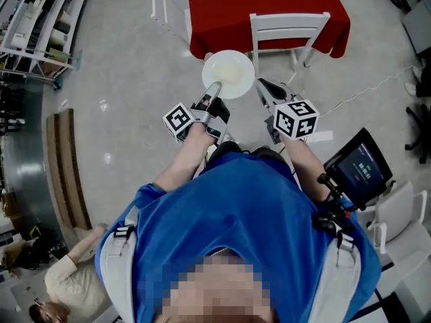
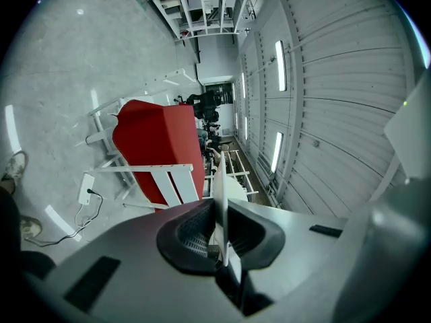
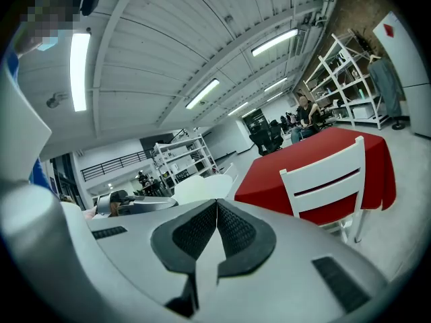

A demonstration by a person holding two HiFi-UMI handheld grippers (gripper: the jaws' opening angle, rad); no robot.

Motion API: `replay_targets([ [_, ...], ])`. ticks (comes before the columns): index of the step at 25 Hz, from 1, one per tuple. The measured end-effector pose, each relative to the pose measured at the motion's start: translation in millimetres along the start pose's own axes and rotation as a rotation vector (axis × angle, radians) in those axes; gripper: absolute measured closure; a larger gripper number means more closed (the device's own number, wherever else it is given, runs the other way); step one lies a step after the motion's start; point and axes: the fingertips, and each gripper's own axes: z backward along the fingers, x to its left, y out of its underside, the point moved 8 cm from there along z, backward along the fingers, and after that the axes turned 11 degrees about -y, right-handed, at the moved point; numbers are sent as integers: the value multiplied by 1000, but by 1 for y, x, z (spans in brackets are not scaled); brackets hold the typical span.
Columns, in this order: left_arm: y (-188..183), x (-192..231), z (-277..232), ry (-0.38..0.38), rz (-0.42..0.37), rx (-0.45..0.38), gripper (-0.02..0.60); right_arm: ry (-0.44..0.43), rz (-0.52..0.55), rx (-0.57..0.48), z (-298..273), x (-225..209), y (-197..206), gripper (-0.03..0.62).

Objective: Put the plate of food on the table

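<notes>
left tool pinches the plate at its rim, right tool closed on nothing; held by 1 edge, it could tip short of the red desk.

I see a red-clothed table on the grey concrete floor, a white slat-backed chair against it

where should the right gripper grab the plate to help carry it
Probably the thin rim at the near right edge of the plate, coming in from the near side with one jaw above and one below. The plate sits level and the left gripper pinches its near left rim, so a matching hold would balance it. The right gripper is shut and must open first.
</notes>
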Motion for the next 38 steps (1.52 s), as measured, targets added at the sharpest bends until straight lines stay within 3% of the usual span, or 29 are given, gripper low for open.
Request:
replay_targets([
  [17,-1,-11,-45,53,-32,93,557,91,35,-47,12,-20,-18,591],
  [30,-1,-16,-55,47,-50,203,557,186,7,-92,18,-13,-15,591],
  [38,0,-14,-50,25,-10,162,557,155,-4,-45,14,-11,-19,591],
])
